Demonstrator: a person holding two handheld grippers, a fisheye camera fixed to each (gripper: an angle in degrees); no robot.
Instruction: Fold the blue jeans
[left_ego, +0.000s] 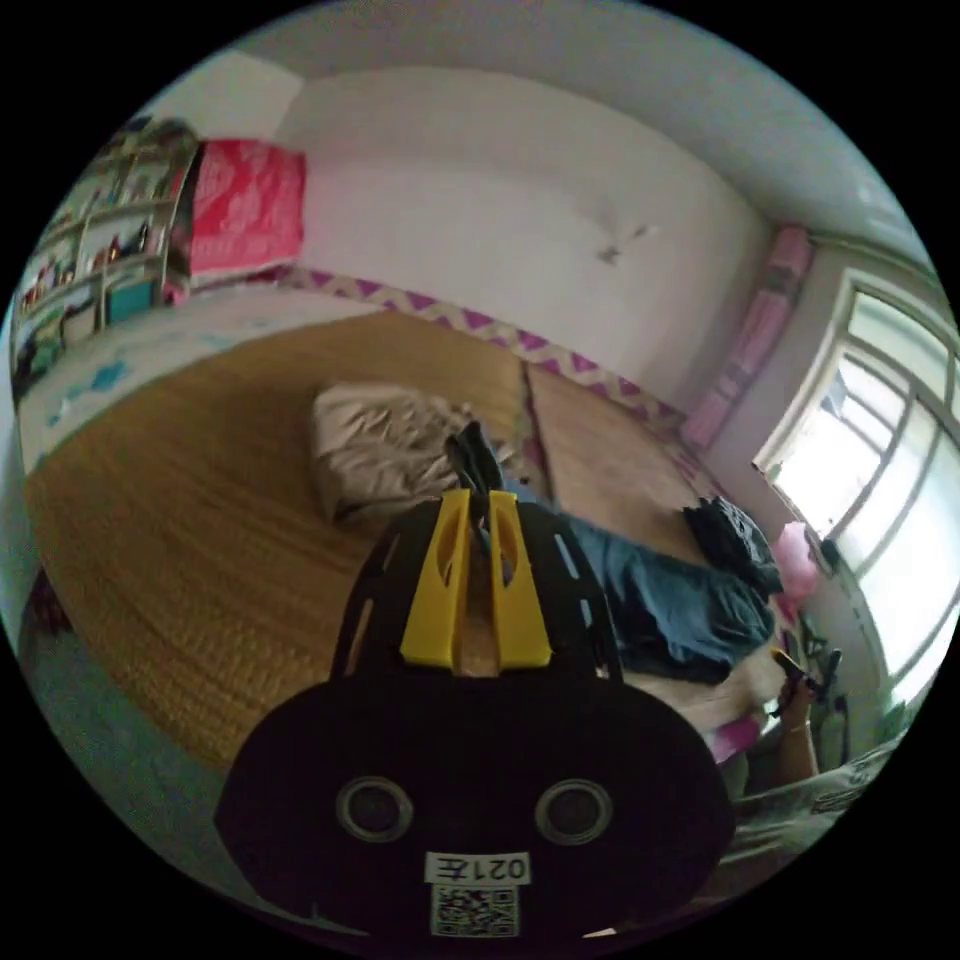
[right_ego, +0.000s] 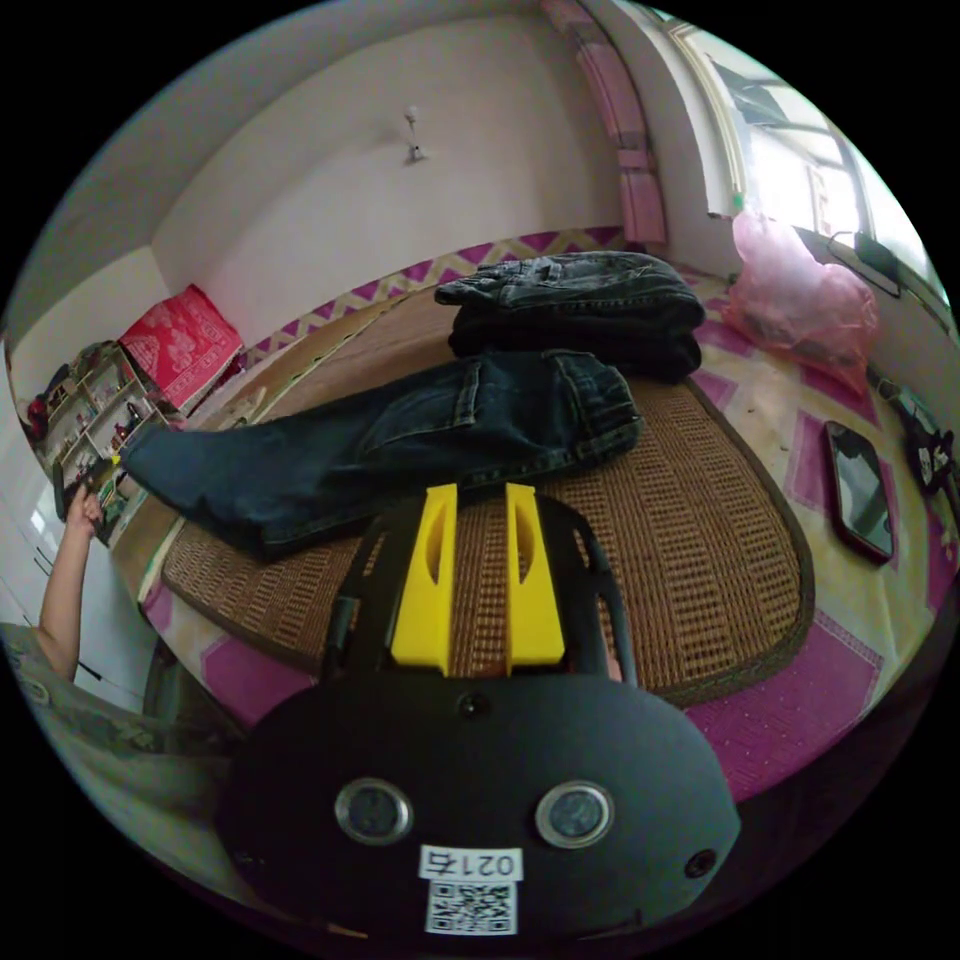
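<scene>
In the left gripper view, the left gripper (left_ego: 478, 500) has its yellow jaws drawn nearly together, with dark cloth bunched at their tips. That cloth looks like the hem end of the blue jeans (left_ego: 660, 590), whose leg runs away from the jaws across the woven mat (left_ego: 200, 520) toward the window (left_ego: 880, 480); the jaws appear to pinch it, though the contact itself is partly hidden behind them. Just beyond the jaw tips lies a folded beige garment (left_ego: 380, 450). A dark folded pile (left_ego: 735, 545) sits at the far end of the jeans. A shelf unit (left_ego: 90, 250) and a red cloth (left_ego: 250, 205) stand against the far wall. A person's hand (left_ego: 800, 700) shows near the lower right edge.

In the right gripper view, the right gripper (right_ego: 478, 500) holds its jaws apart with a clear gap between them, and bare woven mat (right_ego: 680, 540) shows through that gap; nothing is between them. The blue jeans (right_ego: 420, 430) lie stretched out flat on the mat just beyond the jaw tips, waistband toward the right, leg end toward the left. Behind them, touching or just beside, rests a stack of folded dark jeans (right_ego: 580, 300). A pink plastic bag (right_ego: 800, 300) sits by the window, and a phone (right_ego: 860, 490) lies on the patterned sheet (right_ego: 780, 720) beside the mat. A person's arm (right_ego: 65, 590) reaches up at the left edge.
</scene>
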